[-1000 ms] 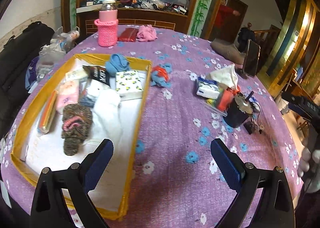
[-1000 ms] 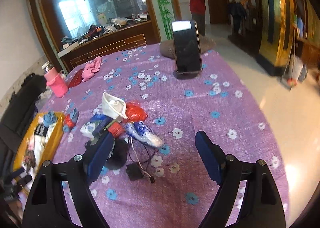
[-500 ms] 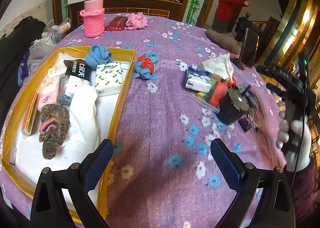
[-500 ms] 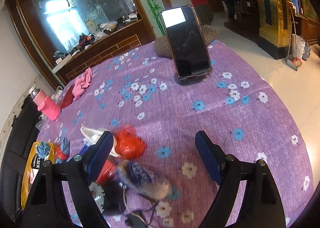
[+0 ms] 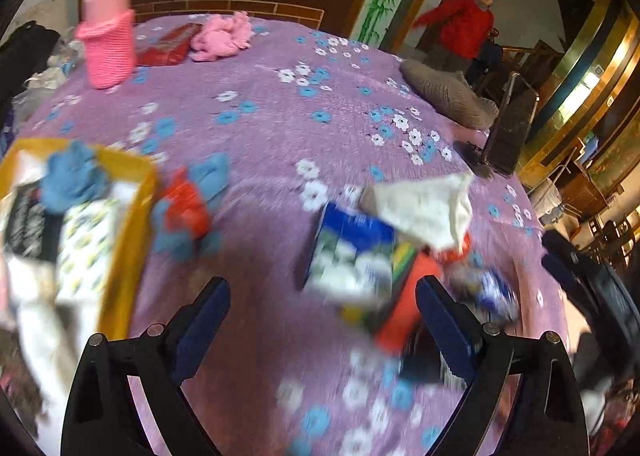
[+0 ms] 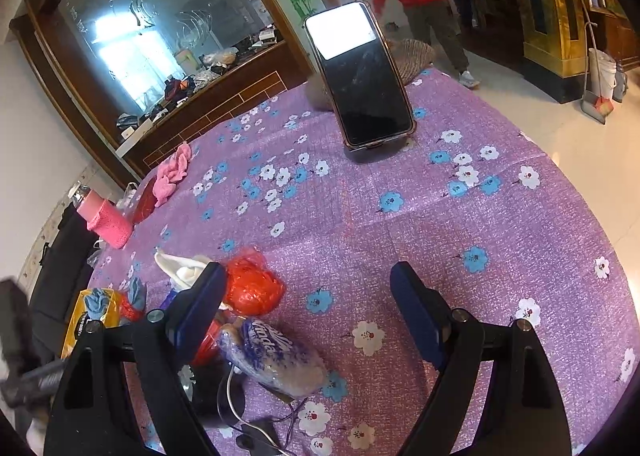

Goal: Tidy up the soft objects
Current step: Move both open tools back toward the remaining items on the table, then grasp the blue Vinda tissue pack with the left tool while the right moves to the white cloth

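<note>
A: Where are the soft things?

B: A few already lie in the yellow tray (image 5: 120,240) at the left. A blue-and-red cloth (image 5: 186,208) sits on the worktop (image 5: 280,128) just outside the tray's rim. A white cloth (image 5: 428,208) tops the pile of packets further right.

A: And the grippers?

B: Both released, nothing held. The left gripper (image 5: 322,322) hangs over the worktop between tray and pile. The right gripper (image 6: 308,314) points past a red bag (image 6: 252,288) and a printed packet (image 6: 276,356).

A: Which one is nearer the loose cloth?

B: The left, I judge. The cloth lies ahead and left of its jaws, close to the tray. Its long axis is too blurred to tell.
</note>
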Available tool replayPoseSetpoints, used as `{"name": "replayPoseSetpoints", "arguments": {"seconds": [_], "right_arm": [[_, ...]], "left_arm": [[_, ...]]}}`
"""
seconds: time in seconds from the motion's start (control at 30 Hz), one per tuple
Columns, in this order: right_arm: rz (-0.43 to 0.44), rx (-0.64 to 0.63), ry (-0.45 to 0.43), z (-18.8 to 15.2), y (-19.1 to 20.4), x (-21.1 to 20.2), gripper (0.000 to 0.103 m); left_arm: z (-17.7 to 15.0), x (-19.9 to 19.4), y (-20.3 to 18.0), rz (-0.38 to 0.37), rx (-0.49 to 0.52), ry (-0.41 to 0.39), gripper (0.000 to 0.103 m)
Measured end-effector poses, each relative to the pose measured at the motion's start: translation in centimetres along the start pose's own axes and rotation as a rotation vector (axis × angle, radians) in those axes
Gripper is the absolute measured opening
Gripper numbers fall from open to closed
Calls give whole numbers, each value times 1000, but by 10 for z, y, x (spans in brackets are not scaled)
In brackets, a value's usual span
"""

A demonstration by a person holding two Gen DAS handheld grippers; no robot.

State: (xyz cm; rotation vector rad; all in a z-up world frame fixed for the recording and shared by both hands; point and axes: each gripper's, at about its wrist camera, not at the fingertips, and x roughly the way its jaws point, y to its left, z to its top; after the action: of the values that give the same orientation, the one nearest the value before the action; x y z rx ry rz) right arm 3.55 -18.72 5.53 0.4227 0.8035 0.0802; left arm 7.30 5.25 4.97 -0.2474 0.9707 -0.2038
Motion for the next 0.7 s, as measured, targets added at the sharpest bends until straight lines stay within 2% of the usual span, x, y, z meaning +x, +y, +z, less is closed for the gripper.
{"name": "replayPoseSetpoints", "arguments": {"seconds": [0.2,0.27,0.33,0.37,0.53,0.7], "right_arm": [[-8,-4,6,0,-1,3,84],[-9,-5,12,0,0,5,84],[-12,-10,15,-1,0,7,84],[-12,-11,16,-1,1,7,84],[-12,-18,29,-3,0,12,84],[-16,-10,34,-2,-4,13,84]], "left_arm": [[19,55,-8,8,58,62,94],[17,68,-13,12,84,86,90],[18,77,-15,12,97,99,58],[18,80,-16,6,108,105,51],[21,67,-7,-19,80,84,51],[8,31,2,-40,44,32,51]]}}
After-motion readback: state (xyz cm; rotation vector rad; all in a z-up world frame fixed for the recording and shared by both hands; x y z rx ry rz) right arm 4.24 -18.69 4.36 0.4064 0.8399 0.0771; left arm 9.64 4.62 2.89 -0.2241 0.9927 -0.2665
